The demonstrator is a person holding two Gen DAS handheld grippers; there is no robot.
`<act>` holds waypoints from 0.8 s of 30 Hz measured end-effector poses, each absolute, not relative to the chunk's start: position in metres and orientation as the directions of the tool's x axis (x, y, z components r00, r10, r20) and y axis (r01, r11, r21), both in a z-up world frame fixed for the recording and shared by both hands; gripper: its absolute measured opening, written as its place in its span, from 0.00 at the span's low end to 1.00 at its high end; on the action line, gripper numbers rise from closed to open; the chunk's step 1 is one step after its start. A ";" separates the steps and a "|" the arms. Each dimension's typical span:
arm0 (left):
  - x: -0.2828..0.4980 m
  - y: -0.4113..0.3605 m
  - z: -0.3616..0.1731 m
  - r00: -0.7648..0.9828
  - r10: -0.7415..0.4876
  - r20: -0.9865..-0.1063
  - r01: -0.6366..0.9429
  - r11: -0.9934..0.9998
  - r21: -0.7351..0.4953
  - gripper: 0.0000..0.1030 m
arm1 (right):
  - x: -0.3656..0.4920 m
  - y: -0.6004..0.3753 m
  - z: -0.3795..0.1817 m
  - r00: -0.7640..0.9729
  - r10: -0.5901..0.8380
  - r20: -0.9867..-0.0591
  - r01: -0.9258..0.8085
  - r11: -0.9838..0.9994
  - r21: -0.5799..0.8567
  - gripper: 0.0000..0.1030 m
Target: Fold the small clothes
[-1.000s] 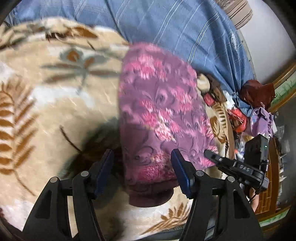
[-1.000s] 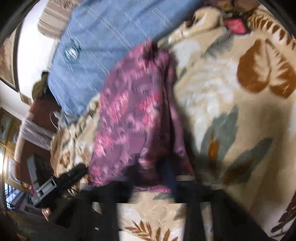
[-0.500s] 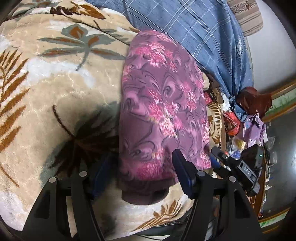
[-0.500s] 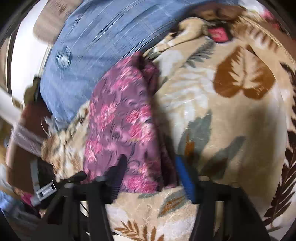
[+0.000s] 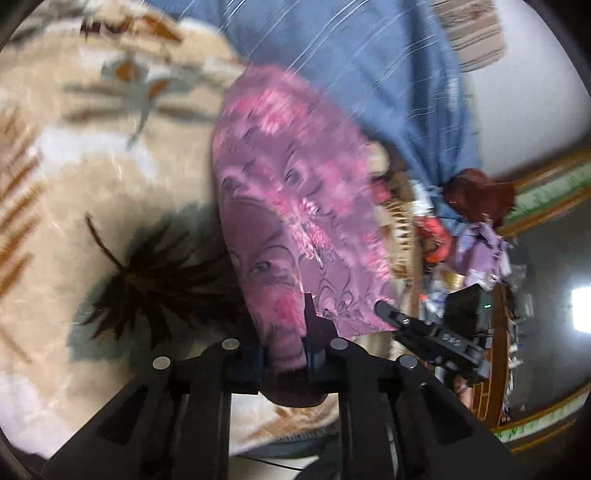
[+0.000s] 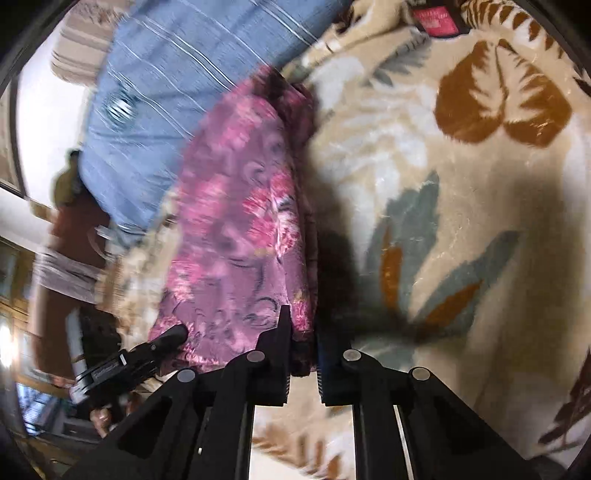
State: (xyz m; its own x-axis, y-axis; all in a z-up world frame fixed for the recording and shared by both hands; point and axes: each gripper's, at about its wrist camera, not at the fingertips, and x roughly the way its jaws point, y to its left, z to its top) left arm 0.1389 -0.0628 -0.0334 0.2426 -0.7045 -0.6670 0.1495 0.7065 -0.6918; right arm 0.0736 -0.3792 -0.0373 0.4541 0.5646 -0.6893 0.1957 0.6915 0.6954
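A folded purple floral garment [image 5: 295,192] lies on a beige leaf-patterned blanket [image 5: 92,177], with its long side running away from me. My left gripper [image 5: 284,343] is closing its jaws on the garment's near edge, and cloth is bunched and pinched between the pads. In the right wrist view the same garment [image 6: 236,240] has its near right corner between the closing jaws of my right gripper [image 6: 303,343], which press on it. Each gripper shows in the other's view: the right one [image 5: 424,332] and the left one [image 6: 129,362].
A blue striped cloth [image 5: 369,74] lies beyond the garment. A heap of other clothes [image 5: 476,195] and clutter sits by the wooden bed edge [image 5: 495,362]. A pink label [image 6: 437,18] lies at the blanket's far side. Open blanket [image 6: 461,221] spreads to the right.
Both grippers stood open astride the garment's near end half a second ago; now both have closed on the cloth. The left one has lifted slightly, bunching the near edge.
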 end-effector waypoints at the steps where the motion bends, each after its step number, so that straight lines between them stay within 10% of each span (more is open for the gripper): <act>1: 0.132 -0.058 -0.025 0.219 -0.722 -0.657 0.168 0.691 -0.703 0.12 | 0.066 -0.378 -0.033 0.459 0.571 -0.681 0.195 0.683 0.704 0.10; 7: 0.123 -0.058 -0.073 0.118 -0.614 -0.780 0.169 0.787 -0.594 0.17 | 0.046 -0.333 -0.069 0.304 0.464 -0.832 0.255 0.802 0.540 0.16; 11: 0.126 -0.047 -0.070 0.134 -0.646 -0.751 0.152 0.762 -0.629 0.37 | 0.050 -0.326 -0.042 0.325 0.390 -0.862 0.190 0.866 0.463 0.49; 14: 0.129 -0.036 -0.041 0.194 -0.673 -0.713 0.215 0.739 -0.639 0.53 | 0.053 -0.337 -0.019 0.366 0.445 -0.817 0.161 0.835 0.527 0.53; 24: 0.277 -0.030 -0.009 0.285 -0.669 -0.686 0.168 0.740 -0.651 0.58 | 0.217 -0.358 0.028 0.420 0.560 -0.714 0.022 0.780 0.625 0.74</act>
